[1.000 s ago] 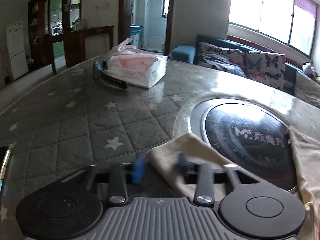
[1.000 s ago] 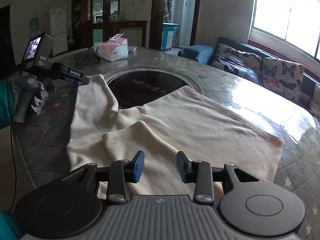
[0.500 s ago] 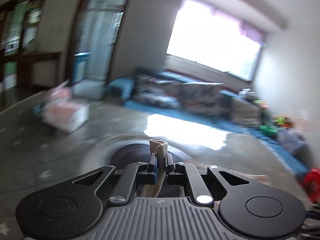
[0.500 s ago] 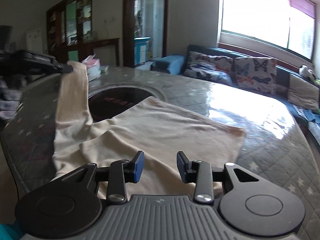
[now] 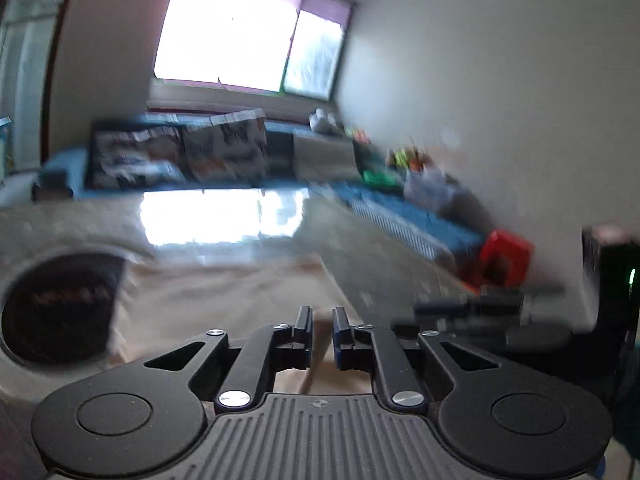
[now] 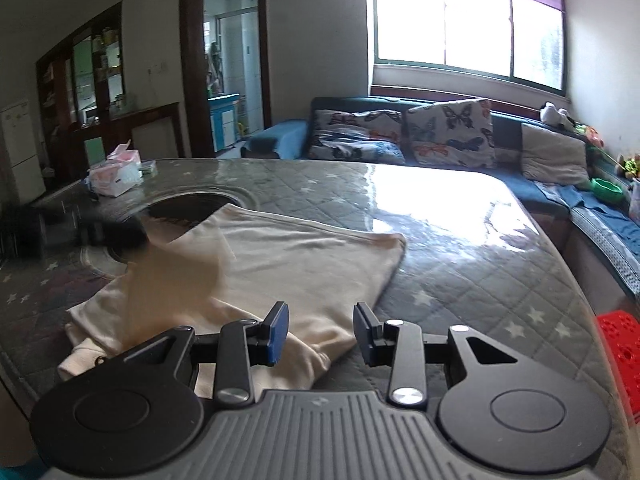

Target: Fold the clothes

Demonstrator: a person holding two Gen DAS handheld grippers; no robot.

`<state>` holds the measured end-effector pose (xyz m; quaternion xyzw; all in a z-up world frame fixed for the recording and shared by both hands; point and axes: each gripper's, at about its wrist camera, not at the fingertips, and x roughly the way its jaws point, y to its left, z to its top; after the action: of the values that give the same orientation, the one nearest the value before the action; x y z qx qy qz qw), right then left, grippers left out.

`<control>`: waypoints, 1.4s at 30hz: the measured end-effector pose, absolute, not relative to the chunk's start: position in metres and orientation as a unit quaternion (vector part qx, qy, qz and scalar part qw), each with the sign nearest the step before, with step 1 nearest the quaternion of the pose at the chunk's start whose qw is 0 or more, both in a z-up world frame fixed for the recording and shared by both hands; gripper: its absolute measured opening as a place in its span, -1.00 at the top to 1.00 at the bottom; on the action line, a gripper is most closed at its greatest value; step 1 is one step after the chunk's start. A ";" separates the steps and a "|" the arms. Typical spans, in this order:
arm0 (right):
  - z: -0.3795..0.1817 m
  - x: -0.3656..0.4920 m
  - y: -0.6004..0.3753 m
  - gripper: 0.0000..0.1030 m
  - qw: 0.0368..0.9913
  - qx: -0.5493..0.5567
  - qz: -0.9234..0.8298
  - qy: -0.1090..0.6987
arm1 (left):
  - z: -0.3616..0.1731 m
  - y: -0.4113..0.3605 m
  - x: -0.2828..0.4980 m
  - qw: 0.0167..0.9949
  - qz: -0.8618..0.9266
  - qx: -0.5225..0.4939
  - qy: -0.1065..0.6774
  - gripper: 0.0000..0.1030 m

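A cream garment (image 6: pixel 304 256) lies spread on the quilted table (image 6: pixel 460 276); it also shows, blurred, in the left wrist view (image 5: pixel 224 300). My left gripper (image 5: pixel 322 326) is shut on a sleeve of the garment (image 5: pixel 320 344) and holds it above the body of the garment. In the right wrist view that lifted sleeve (image 6: pixel 176 280) is a blurred flap hanging from the left gripper (image 6: pixel 116 232). My right gripper (image 6: pixel 322 332) is open and empty, just above the garment's near edge.
A round black hotplate (image 6: pixel 180 212) is set in the table, partly under the garment. A tissue box (image 6: pixel 114 176) stands at the far left. A sofa with butterfly cushions (image 6: pixel 440 136) runs behind the table. A red stool (image 6: pixel 620 352) stands at the right.
My left gripper closed on the sleeve, lifted it and swung it right across the garment. My right gripper stayed open and turned a little to the right.
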<state>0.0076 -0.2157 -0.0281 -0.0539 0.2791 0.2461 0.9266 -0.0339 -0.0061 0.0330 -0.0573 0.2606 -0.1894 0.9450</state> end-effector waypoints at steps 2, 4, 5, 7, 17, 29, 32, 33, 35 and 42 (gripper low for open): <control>-0.029 0.008 -0.216 0.31 0.926 -0.053 0.245 0.282 | 0.025 -0.013 -0.035 0.938 -0.203 -0.046 0.277 0.67; -0.031 0.008 -0.214 0.31 0.924 -0.054 0.250 0.286 | 0.019 -0.008 -0.039 0.937 -0.201 -0.036 0.283 0.41; -0.032 0.009 -0.210 0.31 0.921 -0.057 0.255 0.289 | 0.018 -0.001 -0.042 0.939 -0.196 -0.034 0.281 0.30; -0.035 0.009 -0.206 0.31 0.917 -0.060 0.264 0.294 | 0.017 0.016 -0.041 0.943 -0.177 -0.031 0.279 0.25; -0.060 0.017 -0.170 0.36 0.893 -0.075 0.294 0.333 | -0.017 0.094 -0.010 0.947 -0.049 -0.042 0.314 0.30; -0.050 0.015 -0.164 0.47 0.898 -0.109 0.283 0.318 | -0.012 0.104 -0.014 0.956 -0.023 -0.037 0.291 0.34; -0.046 0.012 -0.157 0.47 0.896 -0.115 0.299 0.307 | -0.003 0.094 -0.017 0.959 -0.044 -0.030 0.279 0.34; -0.047 0.011 -0.154 0.47 0.894 -0.117 0.304 0.307 | -0.004 0.090 -0.016 0.959 -0.053 -0.024 0.279 0.34; -0.052 0.012 -0.146 0.47 0.887 -0.125 0.315 0.313 | -0.010 0.081 -0.013 0.956 -0.060 -0.009 0.287 0.34; -0.063 0.012 -0.142 0.48 0.874 -0.142 0.324 0.332 | -0.028 0.079 -0.009 0.949 -0.059 0.008 0.309 0.32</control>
<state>0.0119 -0.1422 -0.0633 -0.1423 0.3319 0.3244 0.8743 -0.0089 0.0789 -0.0278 0.0083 0.3093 -0.0585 0.9491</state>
